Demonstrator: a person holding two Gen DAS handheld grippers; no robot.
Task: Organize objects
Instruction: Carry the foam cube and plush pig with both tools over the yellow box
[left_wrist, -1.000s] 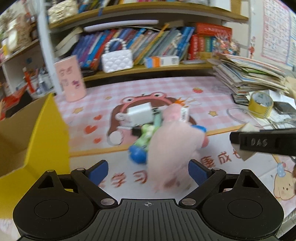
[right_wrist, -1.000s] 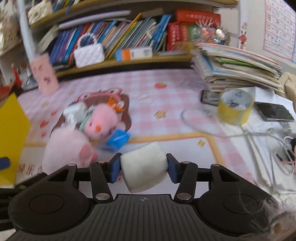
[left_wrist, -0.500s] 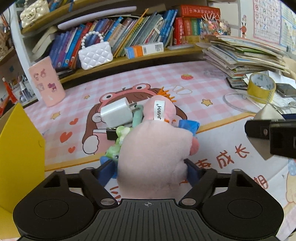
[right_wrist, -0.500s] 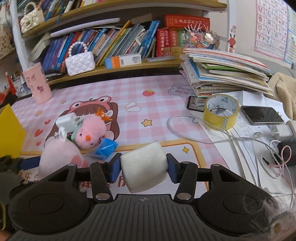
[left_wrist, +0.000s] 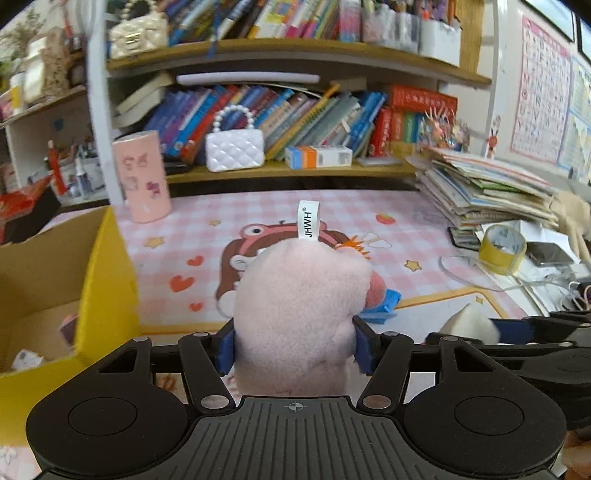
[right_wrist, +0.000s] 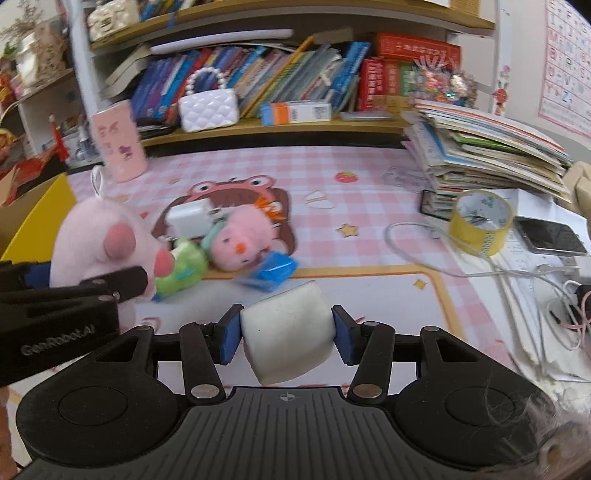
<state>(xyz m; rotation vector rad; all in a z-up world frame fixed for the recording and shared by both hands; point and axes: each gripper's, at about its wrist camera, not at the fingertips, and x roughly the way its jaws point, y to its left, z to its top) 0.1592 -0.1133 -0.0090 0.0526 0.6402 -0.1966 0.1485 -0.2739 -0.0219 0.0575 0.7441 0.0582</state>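
Left wrist: claw (left_wrist: 293, 349) grips plush (left_wrist: 299, 314).

Two pink plush toys (right_wrist: 99, 236) (right_wrist: 240, 242), one tape roll (right_wrist: 480, 221), one yellow box (left_wrist: 107, 280)

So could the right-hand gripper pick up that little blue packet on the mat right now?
Probably not: the right gripper is shut on a white block. The blue packet lies uncovered just ahead, so only the full grip hinders it.

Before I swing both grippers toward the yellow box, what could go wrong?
The left gripper pinches the pink plush pig low on its soft body, so it may slip. The plush hides the pile behind it. The right gripper, holding the white foam block, sits close alongside; the arms could collide.
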